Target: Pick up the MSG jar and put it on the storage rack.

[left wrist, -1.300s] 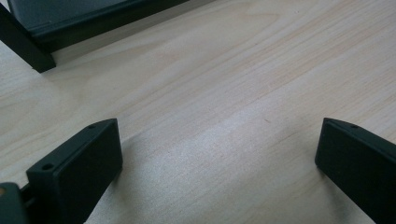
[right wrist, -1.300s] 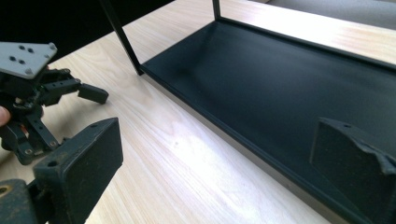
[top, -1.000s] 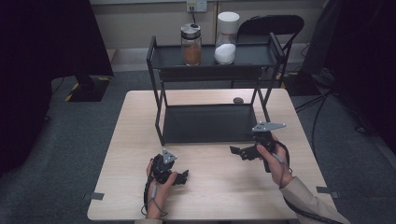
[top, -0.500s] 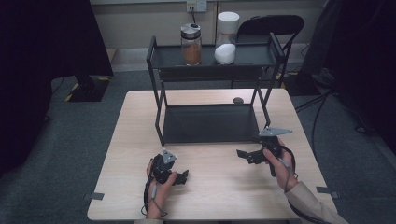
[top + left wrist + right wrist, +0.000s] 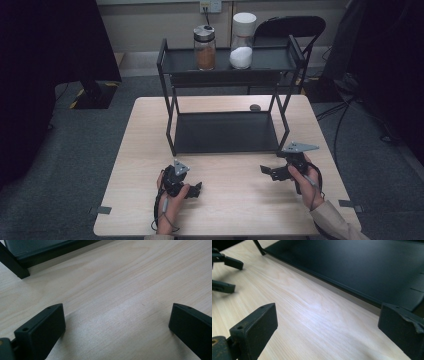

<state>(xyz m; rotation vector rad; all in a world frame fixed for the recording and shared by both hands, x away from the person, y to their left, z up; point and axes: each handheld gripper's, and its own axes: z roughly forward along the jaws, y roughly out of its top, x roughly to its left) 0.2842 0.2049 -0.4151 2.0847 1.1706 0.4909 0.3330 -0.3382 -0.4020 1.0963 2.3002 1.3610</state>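
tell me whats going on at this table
A person sits at a wooden table, one handheld gripper in each hand. The left gripper and the right gripper are both open and empty, low over bare tabletop in front of a black two-tier shelf rack. Its lower tier holds nothing. On the top tier stand a jar of brown powder and a white-lidded jar of white grains. Nothing is being handled.

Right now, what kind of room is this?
Probably a lab or office set up for recording, not a kitchen: grey carpet, a wall socket, loose cables on the floor, and a plain table with a rack holding two jars.
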